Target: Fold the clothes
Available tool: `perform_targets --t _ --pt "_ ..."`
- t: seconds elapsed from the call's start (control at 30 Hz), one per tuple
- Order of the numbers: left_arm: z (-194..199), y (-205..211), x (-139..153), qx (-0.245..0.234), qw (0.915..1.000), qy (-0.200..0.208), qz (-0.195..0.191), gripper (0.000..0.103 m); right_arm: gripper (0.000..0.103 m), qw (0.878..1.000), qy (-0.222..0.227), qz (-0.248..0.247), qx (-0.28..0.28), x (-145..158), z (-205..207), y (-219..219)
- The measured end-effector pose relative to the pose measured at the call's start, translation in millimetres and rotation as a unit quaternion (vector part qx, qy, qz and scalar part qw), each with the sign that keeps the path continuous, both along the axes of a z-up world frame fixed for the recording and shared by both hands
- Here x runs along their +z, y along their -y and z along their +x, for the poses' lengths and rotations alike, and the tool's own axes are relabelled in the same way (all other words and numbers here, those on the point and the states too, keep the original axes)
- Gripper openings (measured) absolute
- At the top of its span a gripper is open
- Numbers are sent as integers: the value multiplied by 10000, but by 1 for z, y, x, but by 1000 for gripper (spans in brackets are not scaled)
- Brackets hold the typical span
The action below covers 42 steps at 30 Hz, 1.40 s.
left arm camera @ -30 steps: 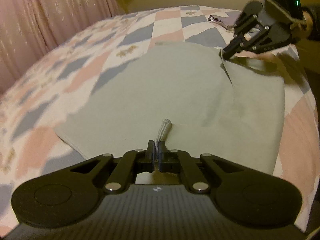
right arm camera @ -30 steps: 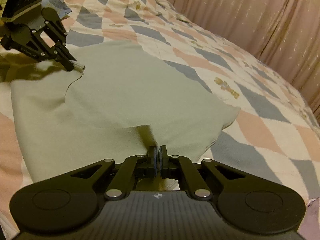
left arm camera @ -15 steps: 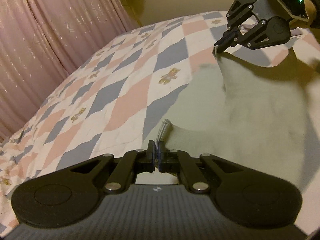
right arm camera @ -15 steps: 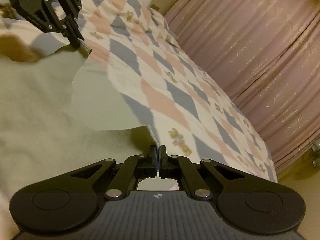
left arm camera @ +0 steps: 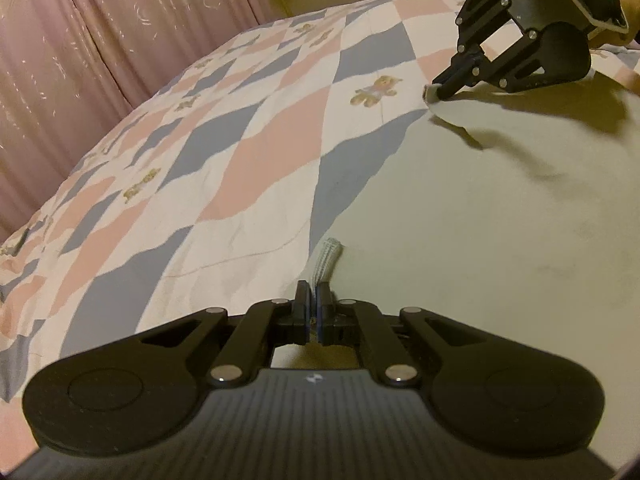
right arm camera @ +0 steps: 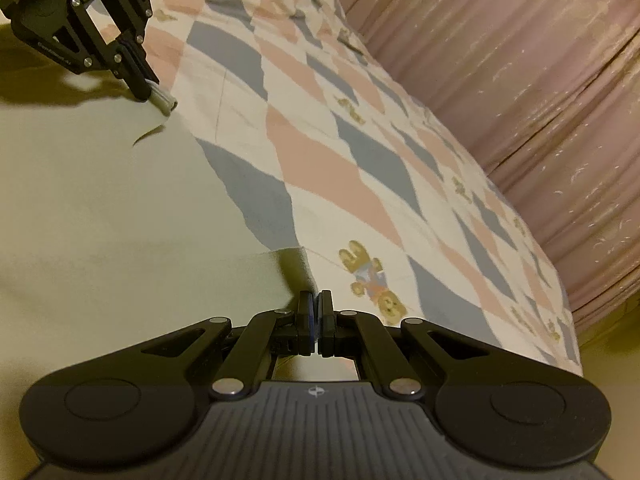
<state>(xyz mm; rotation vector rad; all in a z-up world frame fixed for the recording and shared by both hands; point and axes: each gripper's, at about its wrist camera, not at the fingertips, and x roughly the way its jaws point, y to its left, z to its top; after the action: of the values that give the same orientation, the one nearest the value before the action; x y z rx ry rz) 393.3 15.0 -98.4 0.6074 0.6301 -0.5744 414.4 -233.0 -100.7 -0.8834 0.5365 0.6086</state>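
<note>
A pale green garment (left arm camera: 500, 208) lies spread on the bed; it also fills the left of the right wrist view (right arm camera: 100, 208). My left gripper (left arm camera: 313, 300) is shut on a ribbed grey-white hem (left arm camera: 326, 258) of the garment. It shows from the right wrist view (right arm camera: 141, 76) pinching that hem low over the cloth. My right gripper (right arm camera: 316, 312) is shut on another corner of the garment (right arm camera: 280, 268). From the left wrist view the right gripper (left arm camera: 442, 88) holds its corner down near the bed.
A quilt (left arm camera: 240, 152) of pink, blue and white diamonds with teddy bears (right arm camera: 372, 280) covers the bed. Pink curtains (left arm camera: 100, 48) hang along the far side, also in the right wrist view (right arm camera: 520, 80).
Both grippers carried their held corners across the garment toward the curtain side and lowered them. The cloth now lies doubled over, with its edge along the quilt.
</note>
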Motion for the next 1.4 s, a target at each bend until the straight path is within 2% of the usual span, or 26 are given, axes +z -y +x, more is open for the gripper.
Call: perform_targets --t 0.23,0.47,0.53,0.67,0.7,0.83,0.9,1.0,1.13,1.23,1.33,1.4 --pt "2 -1 -3 71 9999 65 -61 3 0 9998 -107 -123 98 -17 7 -6" --pt "6 1 5 63 9997 244 -55 2 0 9998 -35 194 -84 -6 8 -1" --pt "9 4 -2 44 9999 109 44 2 0 9997 -40 206 -114 -6 10 0" --pt "14 1 -8 344 9993 169 -31 7 0 9998 -138 98 -103 -16 12 -3" --pt "16 -1 -7 457 9988 183 -74 7 5 9999 -116 64 -108 -18 12 -4" --pt "20 -14 1 829 9961 274 -98 7 8 9996 10 116 -240 -14 10 0" --pt "16 -22 9 935 9949 298 -219 7 18 9991 74 217 -346 -6 -1 4" --pt "0 -32 24 965 9943 356 -281 8 24 9979 172 369 -504 7 -17 11" --pt "-41 -41 40 822 9954 390 -303 13 32 9954 301 571 -715 24 -39 21" --pt "-82 -50 49 744 9952 260 -583 21 39 9927 324 873 -763 40 -75 25" --pt "-120 -54 53 582 9939 -2 -939 26 40 9884 147 1302 -769 49 -118 27" --pt "-133 -54 51 579 9934 -114 -982 29 40 9848 -78 1558 -769 50 -145 25"
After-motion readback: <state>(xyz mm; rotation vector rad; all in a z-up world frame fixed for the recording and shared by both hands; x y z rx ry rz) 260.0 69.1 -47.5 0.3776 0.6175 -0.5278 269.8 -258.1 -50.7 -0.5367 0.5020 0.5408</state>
